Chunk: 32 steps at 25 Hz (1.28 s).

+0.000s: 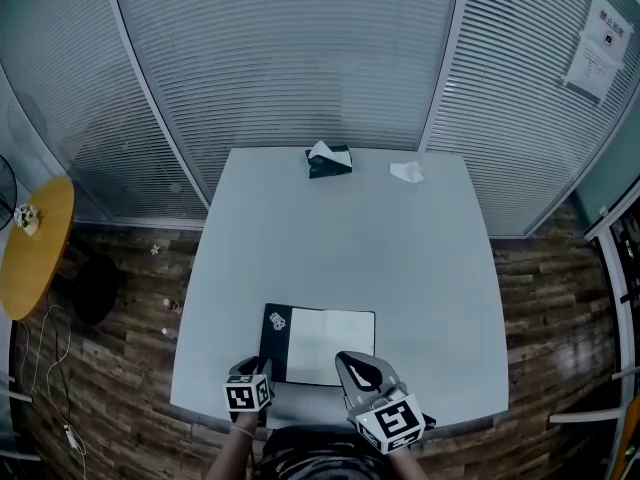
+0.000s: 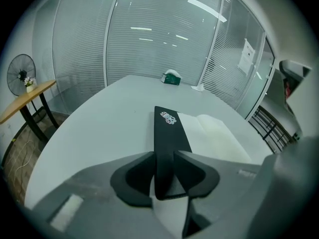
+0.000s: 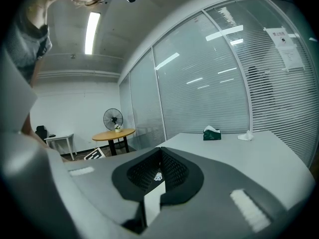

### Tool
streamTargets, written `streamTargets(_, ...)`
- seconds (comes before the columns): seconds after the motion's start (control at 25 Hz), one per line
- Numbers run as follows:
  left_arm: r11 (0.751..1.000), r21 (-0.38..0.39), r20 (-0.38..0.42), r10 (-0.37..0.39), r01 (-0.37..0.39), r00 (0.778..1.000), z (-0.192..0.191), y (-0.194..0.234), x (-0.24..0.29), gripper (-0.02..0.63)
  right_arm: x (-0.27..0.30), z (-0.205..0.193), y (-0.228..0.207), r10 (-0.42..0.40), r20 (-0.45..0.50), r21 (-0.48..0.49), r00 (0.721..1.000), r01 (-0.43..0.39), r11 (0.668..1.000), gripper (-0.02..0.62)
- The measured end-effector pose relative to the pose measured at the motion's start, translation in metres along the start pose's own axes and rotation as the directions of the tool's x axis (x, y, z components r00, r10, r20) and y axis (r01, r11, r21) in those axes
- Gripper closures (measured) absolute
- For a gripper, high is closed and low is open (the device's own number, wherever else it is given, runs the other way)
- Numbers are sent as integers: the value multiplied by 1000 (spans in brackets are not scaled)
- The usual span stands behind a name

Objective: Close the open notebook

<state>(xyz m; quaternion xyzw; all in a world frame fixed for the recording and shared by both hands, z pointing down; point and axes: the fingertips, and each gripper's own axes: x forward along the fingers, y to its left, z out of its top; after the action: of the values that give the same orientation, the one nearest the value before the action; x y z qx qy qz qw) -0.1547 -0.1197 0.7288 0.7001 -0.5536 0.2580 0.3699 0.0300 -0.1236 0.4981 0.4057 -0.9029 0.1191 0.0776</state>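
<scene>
Left gripper [image 2: 164, 157]: jaws pinching black cover [image 2: 167, 128] of open white-paged notebook [image 1: 330, 348] on pale grey table [image 1: 340, 238].
Right gripper [image 3: 159, 152]: jaws pressed together, empty, at notebook's near edge.

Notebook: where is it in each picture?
Head view: notebook low centre, lying open.
Left gripper view: centre, its black cover running up from between the jaws.
Right gripper view: only a sliver, low centre, seen between the jaws.
Shared landmark: green tissue box.
</scene>
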Motion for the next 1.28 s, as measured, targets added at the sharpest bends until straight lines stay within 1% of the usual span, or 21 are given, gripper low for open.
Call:
streamTargets(0.2, 999, -30, 48, -11, 13, 999, 9, -5, -17, 489, -2, -1, 3, 4, -1, 1, 1000, -4, 1000, 594)
streamTargets(0.32, 999, -25, 76, -23, 25, 997, 17, -12, -26, 491, -4, -2, 2, -1, -7, -1, 1000, 1, 1000, 595)
streamTargets(0.44, 999, -22, 102, -32, 35, 994, 23, -18, -34, 507, -6, -3, 2, 0, -9, -4, 1000, 0, 1000, 594)
streamTargets(0.56, 998, -33, 128, -40, 45, 991, 29, -23, -40, 540, -6, -2, 0, 5, -5, -6, 1000, -5, 1000, 594)
streamTargets(0.68, 998, -28, 151, -58, 63, 987, 36, -31, -48, 572, -8, -2, -1, 1, -8, -3, 1000, -1, 1000, 594)
streamTargets(0.96, 991, -51, 181, -116, 127, 977, 47, -51, -60, 584, -14, 0, -6, -11, 3, 5, 1000, 11, 1000, 594)
streamTargets(1.12, 985, -40, 189, -155, 165, 970, 52, -65, -64, 586, -19, -1, -10, -23, 4, 11, 1000, 23, 1000, 594)
streamTargets(1.28, 982, 2, 191, -188, 191, 963, 57, -84, -70, 586, -26, -1, -13, -37, 6, 16, 999, 37, 999, 594)
